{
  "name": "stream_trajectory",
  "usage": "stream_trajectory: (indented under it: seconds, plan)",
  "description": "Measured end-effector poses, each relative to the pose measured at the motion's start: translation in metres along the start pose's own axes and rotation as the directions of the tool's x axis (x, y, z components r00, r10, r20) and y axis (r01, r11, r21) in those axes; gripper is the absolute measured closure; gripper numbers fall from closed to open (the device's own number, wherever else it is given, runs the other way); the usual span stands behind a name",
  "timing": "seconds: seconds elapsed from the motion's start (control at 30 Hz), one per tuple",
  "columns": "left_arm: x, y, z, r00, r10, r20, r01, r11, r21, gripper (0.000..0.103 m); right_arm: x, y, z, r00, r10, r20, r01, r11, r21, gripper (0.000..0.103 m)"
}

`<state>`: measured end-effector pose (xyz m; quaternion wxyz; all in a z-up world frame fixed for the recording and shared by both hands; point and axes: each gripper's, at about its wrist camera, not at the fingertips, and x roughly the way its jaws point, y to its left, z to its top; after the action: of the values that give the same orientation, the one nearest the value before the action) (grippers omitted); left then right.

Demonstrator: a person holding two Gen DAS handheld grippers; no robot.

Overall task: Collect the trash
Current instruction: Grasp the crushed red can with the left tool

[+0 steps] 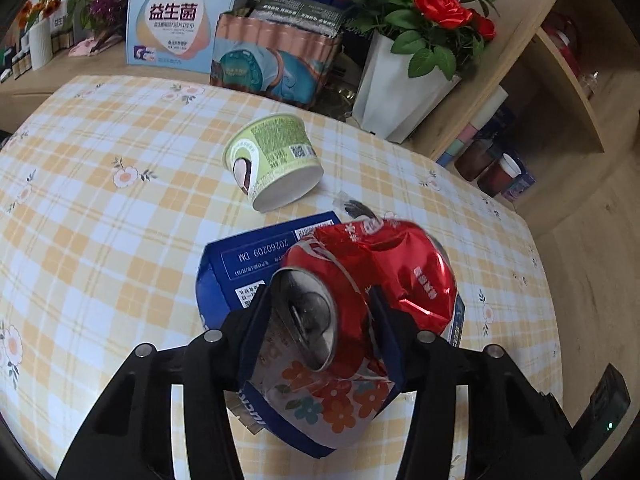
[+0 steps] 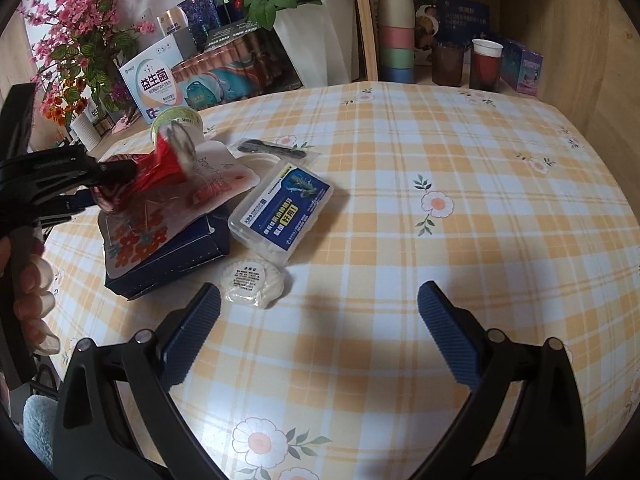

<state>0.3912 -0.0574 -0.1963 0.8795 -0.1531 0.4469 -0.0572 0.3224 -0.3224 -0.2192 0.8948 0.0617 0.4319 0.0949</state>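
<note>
In the left wrist view, the left gripper [image 1: 320,320] has its jaws narrowed onto the crushed red can [image 1: 360,288], one pad at the lid end and one against the dented side, so the step in hand looks like picking the can up. The can sits on a floral pouch [image 1: 320,404] over a blue box [image 1: 256,264], with a green cup [image 1: 272,160] tipped over beyond it on the checked table [image 1: 100,200]. The gripper points steeply down. Next it should lift the can clear without dragging the pouch. In the right wrist view, the right gripper [image 2: 320,336] hangs wide open and empty above the table, angled down, near a round white packet [image 2: 252,284] and a clear case [image 2: 280,212]; the left gripper [image 2: 116,178] pinches the can [image 2: 156,168] at the left.
</note>
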Motion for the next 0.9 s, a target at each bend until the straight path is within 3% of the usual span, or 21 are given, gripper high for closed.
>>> stream_trajectory:
  seconds: [0.3, 0.43, 0.57, 0.77, 0.8, 0.9]
  plan:
    - [-0.045, 0.012, 0.013, 0.995, -0.054, 0.085, 0.052, 0.998, 0.025, 0.072, 0.019, 0.01, 0.02, 0.999, 0.032, 0.009, -0.032, 0.999, 0.01, 0.006]
    - [-0.068, 0.02, 0.014, 0.99, -0.048, 0.135, 0.042, 0.998, 0.044, 0.072, 0.038, 0.016, 0.041, 0.999, 0.042, -0.005, -0.042, 0.999, 0.035, 0.006]
    - [-0.081, 0.033, 0.013, 0.987, -0.046, 0.151, 0.039, 0.998, 0.049, 0.072, 0.06, 0.022, 0.055, 0.998, 0.04, -0.058, -0.037, 0.998, 0.056, 0.019]
    - [-0.093, 0.05, 0.009, 0.986, -0.044, 0.158, 0.04, 0.999, 0.031, 0.072, 0.082, 0.012, 0.056, 0.992, -0.001, -0.129, 0.02, 0.99, 0.142, 0.026]
    - [-0.094, 0.051, 0.008, 0.986, -0.045, 0.158, 0.04, 0.999, 0.031, 0.072, 0.085, 0.011, 0.055, 0.99, -0.004, -0.142, 0.025, 0.989, 0.146, 0.035]
    - [-0.098, 0.053, 0.001, 0.986, -0.05, 0.158, 0.045, 0.998, 0.033, 0.072, 0.084, 0.009, 0.053, 0.99, 0.011, -0.143, 0.011, 0.988, 0.156, 0.039]
